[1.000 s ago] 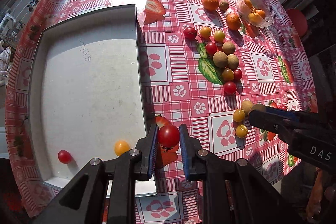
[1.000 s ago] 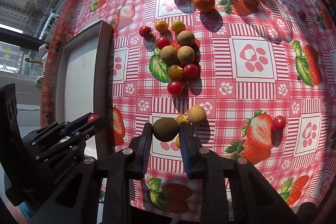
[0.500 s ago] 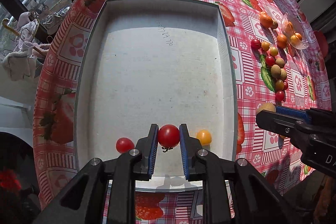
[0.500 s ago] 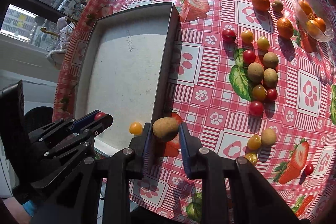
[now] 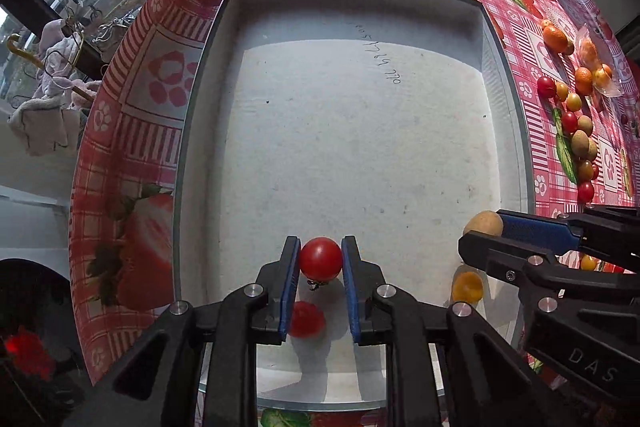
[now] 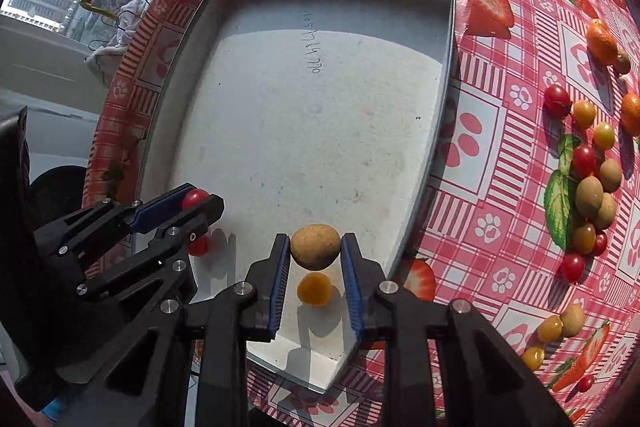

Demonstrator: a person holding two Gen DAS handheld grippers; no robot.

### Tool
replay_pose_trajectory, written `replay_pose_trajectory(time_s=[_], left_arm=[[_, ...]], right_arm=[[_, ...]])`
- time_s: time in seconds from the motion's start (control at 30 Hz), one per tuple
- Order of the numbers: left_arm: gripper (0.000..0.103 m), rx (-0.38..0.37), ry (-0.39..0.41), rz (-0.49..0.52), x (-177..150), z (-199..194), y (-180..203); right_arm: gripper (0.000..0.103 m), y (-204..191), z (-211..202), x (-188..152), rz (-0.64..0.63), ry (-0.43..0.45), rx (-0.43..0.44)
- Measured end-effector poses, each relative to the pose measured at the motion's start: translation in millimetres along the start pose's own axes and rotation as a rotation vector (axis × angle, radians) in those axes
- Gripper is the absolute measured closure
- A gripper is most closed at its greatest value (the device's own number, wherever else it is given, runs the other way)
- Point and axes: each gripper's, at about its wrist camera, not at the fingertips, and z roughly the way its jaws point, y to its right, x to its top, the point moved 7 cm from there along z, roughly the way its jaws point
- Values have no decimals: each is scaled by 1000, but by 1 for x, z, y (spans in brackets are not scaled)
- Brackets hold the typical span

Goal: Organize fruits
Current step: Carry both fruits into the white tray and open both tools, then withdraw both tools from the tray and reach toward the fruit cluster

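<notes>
My left gripper (image 5: 321, 259) is shut on a red cherry tomato (image 5: 321, 259) and holds it above the near end of the grey tray (image 5: 208, 67). A second red tomato (image 5: 306, 319) lies on the tray floor right below it. My right gripper (image 6: 315, 247) is shut on a brown kiwi (image 6: 315, 246) above the tray's near right corner, over a yellow tomato (image 6: 314, 289) on the tray floor. The left gripper (image 6: 200, 202) also shows in the right wrist view, the right gripper (image 5: 480, 227) in the left wrist view.
The tray (image 6: 448, 67) sits on a red strawberry-print tablecloth (image 6: 500, 187). To its right lie several loose tomatoes and kiwis (image 6: 588, 191), oranges (image 6: 602, 37) and a clear bowl of oranges (image 5: 596, 67). The round table's edge (image 5: 88, 155) runs along the left.
Both grippers have moved left from the tablecloth to above the tray's near end, each still holding its fruit. The left gripper now hangs over the red tomato in the tray.
</notes>
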Motion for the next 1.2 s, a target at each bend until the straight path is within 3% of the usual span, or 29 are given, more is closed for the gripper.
replay_pose_trajectory(time_s=[0.23, 0.3, 0.33, 0.37, 0.47, 0.67, 0.77, 0.83, 1.2], left_arm=[[80, 5, -35, 13, -5, 12, 2], [64, 17, -34, 13, -5, 13, 0], [48, 41, -31, 7, -5, 13, -3], [43, 53, -26, 0, -6, 14, -8], [43, 42, -38, -16, -8, 17, -14], [42, 68, -40, -39, -11, 14, -31], [38, 70, -39, -59, -13, 10, -38], [31, 53, -34, -65, -13, 6, -37], [30, 63, -15, 43, 2, -13, 0]], right_arm=[[75, 2, 19, 4, -8, -38, -42], [75, 1, 22, 3, -6, -45, -43], [74, 0, 23, 4, -8, -45, -45], [72, -2, 25, 5, -11, -46, -43], [69, -3, 25, 7, -9, -49, -31], [49, -5, 23, 11, -8, -36, -13], [34, -7, 12, 14, -1, -14, 6], [12, -8, 5, 17, 6, 1, 15], [12, 7, -37, 10, 47, 81, 35]])
